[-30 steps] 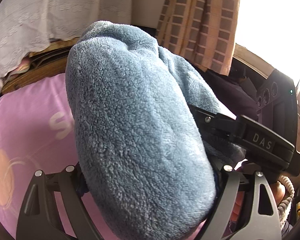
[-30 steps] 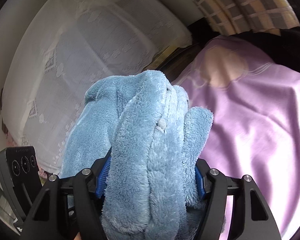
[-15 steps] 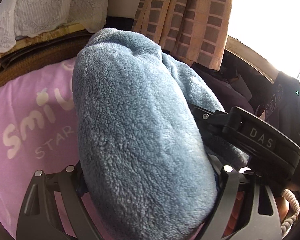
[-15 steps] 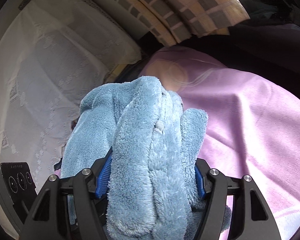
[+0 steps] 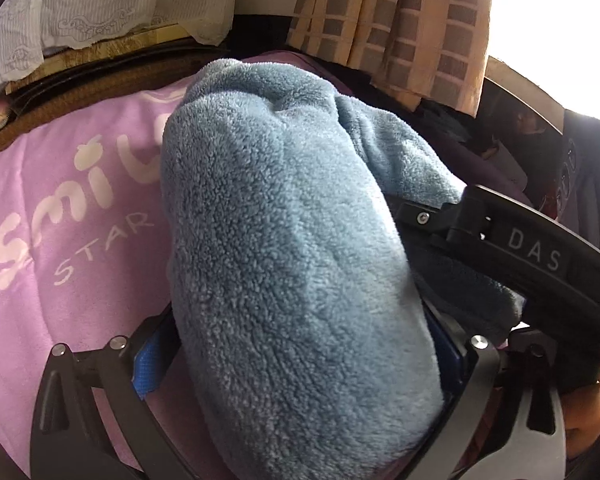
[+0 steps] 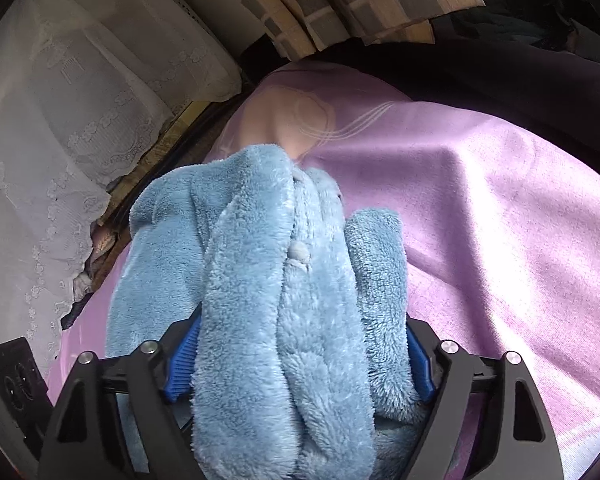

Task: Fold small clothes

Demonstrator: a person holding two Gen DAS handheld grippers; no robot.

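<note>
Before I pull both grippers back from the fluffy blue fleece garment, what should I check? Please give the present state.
1. Fluffy blue fleece garment rests on the purple printed blanket: cannot tell, its underside is hidden.
2. Left gripper has let go: ok; its jaws have just been opening and one blue pad stands clear of the fleece.
3. Right gripper has let go: cannot tell; jaws have just been opening, but fleece fills the gap.
4. Blanket around the garment free of other things: ok where visible.
5. Fold flat and tidy: not ok, bunched in thick ridges.

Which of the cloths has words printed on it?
The purple blanket, with white lettering; the blue fleece, lace curtain and checked curtain carry none.
</note>
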